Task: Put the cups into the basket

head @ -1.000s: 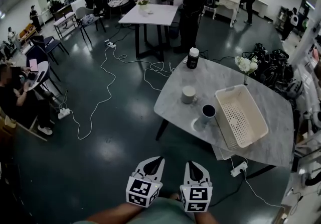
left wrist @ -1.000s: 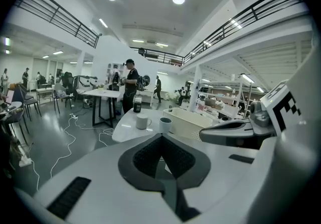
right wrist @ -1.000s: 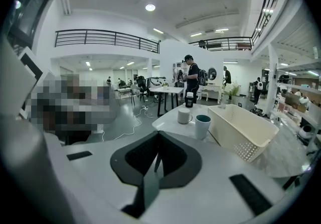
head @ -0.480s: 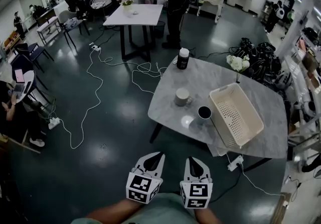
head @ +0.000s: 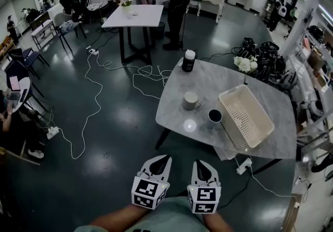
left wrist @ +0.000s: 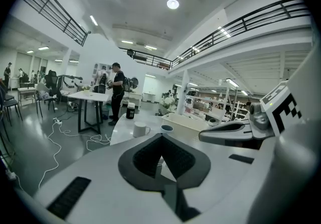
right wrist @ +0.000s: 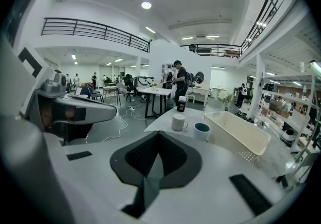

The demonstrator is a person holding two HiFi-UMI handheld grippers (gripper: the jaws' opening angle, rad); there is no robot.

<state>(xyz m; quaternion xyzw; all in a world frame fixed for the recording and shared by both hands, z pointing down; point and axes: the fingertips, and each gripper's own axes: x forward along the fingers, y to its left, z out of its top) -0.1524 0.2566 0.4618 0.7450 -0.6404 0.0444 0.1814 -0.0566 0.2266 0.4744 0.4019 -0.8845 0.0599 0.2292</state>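
left tongs (head: 165, 157) and right tongs (head: 201, 163) are both pressed together with nothing between them, side by side over the floor and well short of the desk (head: 208, 82). ahead and a little right of them stand the white cup (head: 190, 101) and the dark cup (head: 215, 116). the basket (head: 245, 117) lies further right, empty, with the dark cup just beside its near wall.

risks, as i judge them: the tongs must part before they reach a cup; arriving closed would knock one over or shove it along the smooth top. the dark cup sits so near the basket that a jaw may catch the wall and drag the basket. the white cup's handle could foul a grip, and a thin rim pinch may slip on the lift. cables (head: 93, 106) trail ahead-left and a power strip (head: 242, 166) lies ahead-right by the desk; either could snag a foot.

writing: only square black-and-white patterns on the cubes (head: 148, 194). the canister (head: 188, 61) at the desk's far edge has a label too small to read.
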